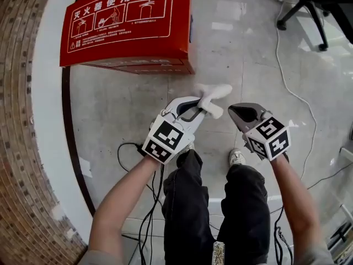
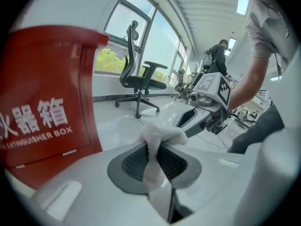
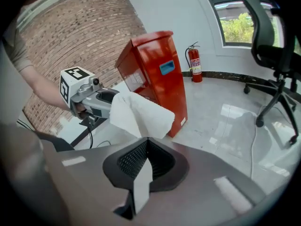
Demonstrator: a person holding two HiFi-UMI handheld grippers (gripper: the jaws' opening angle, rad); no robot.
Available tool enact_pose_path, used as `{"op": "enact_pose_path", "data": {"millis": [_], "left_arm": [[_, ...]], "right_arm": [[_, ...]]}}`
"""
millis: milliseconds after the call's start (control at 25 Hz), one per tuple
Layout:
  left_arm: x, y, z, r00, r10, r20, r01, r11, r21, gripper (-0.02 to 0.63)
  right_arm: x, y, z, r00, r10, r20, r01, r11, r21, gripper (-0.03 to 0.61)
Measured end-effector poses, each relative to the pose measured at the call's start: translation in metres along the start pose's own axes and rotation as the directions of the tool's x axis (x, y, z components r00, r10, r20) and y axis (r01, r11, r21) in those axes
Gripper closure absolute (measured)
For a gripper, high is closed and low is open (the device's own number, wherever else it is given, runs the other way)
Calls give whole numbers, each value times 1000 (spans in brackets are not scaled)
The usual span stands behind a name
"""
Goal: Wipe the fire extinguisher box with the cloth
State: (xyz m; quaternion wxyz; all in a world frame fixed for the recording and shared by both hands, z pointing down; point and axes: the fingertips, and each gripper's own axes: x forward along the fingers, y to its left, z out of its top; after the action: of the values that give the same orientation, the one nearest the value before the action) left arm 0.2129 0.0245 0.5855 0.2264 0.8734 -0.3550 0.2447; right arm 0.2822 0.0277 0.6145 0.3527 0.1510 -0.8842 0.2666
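The red fire extinguisher box (image 1: 129,26) (image 2: 42,107) (image 3: 155,74) stands on the floor ahead, by the curved wall base. A white cloth (image 1: 214,93) (image 2: 162,133) (image 3: 138,114) hangs in the air in front of it, clear of the box. My left gripper (image 1: 199,101) (image 2: 157,147) is shut on one end, with cloth running down between its pads. My right gripper (image 1: 230,110) (image 3: 146,140) is shut too. The cloth narrows to a point at its tips, so it appears pinched there. Both grippers sit close together, below and right of the box.
A brick wall (image 1: 22,148) and white curved ledge (image 1: 47,93) run along the left. An office chair (image 1: 306,7) (image 2: 138,79) (image 3: 273,46) stands to the right. Cables (image 1: 292,87) trail over the floor. A red extinguisher (image 3: 194,62) leans by the wall. Another person (image 2: 218,55) stands far off.
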Motion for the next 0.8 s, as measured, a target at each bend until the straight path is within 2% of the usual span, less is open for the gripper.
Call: {"op": "enact_pose_path", "data": {"millis": [120, 360, 560, 800], "left_arm": [[-30, -27, 47, 999, -30, -16, 30, 1000, -6, 552], [-96, -75, 135, 997, -78, -23, 76, 994, -83, 552], [-149, -92, 204, 995, -102, 3, 101, 989, -111, 552], [-212, -96, 275, 995, -98, 20, 99, 993, -70, 552]], "right_arm": [[-45, 21, 32, 998, -58, 34, 57, 997, 53, 554], [-142, 65, 100, 980, -164, 109, 149, 979, 137, 554], [-218, 102, 173, 955, -233, 184, 221, 972, 84, 554], [-285, 142, 254, 913, -281, 295, 268, 960, 82, 554]]}}
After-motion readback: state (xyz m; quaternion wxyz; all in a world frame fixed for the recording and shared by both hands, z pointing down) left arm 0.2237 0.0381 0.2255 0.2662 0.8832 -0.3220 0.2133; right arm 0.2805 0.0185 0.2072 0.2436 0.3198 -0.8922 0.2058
